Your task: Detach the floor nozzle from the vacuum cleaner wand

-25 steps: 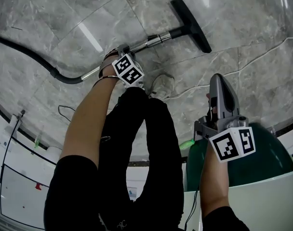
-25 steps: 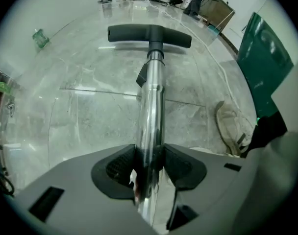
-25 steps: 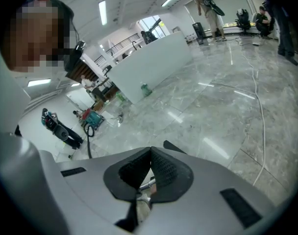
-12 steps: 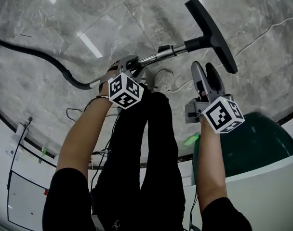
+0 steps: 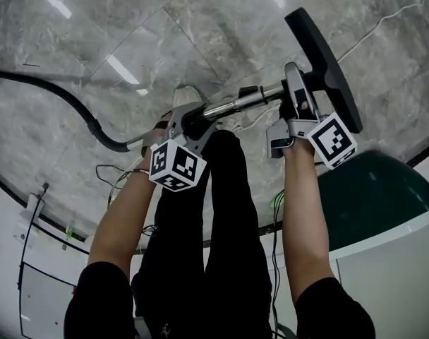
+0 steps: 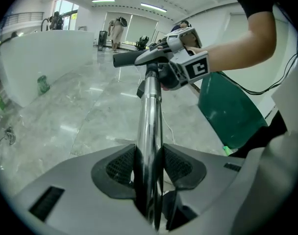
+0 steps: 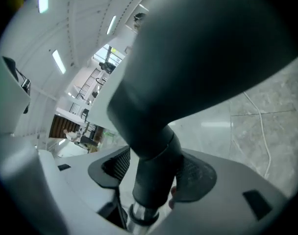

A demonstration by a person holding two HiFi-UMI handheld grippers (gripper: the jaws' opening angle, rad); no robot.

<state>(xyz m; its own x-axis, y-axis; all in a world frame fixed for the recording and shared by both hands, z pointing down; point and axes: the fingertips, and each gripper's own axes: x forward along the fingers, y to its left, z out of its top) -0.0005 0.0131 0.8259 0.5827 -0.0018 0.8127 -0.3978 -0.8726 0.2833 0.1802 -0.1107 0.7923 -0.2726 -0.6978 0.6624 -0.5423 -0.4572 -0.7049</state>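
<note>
Above marble floor (image 5: 200, 20), one wand (image 5: 228, 106), one floor nozzle (image 5: 320, 48)

Grips the wand (image 6: 150, 111) with left gripper (image 5: 192, 117) — opens right gripper (image 5: 295, 83) jaws just now around the nozzle neck (image 7: 156, 170).

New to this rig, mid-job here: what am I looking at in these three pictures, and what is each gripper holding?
No robot: a person carries a hand-held gripper in each hand. The head view looks down over their arms at the marble floor, where the black hose trails. The other two views look along each gripper's jaws. The left hand-held gripper is clamped on the chrome wand. The right hand-held gripper has just been opening; the black neck of the floor nozzle stands between its jaws, ungripped.
</note>
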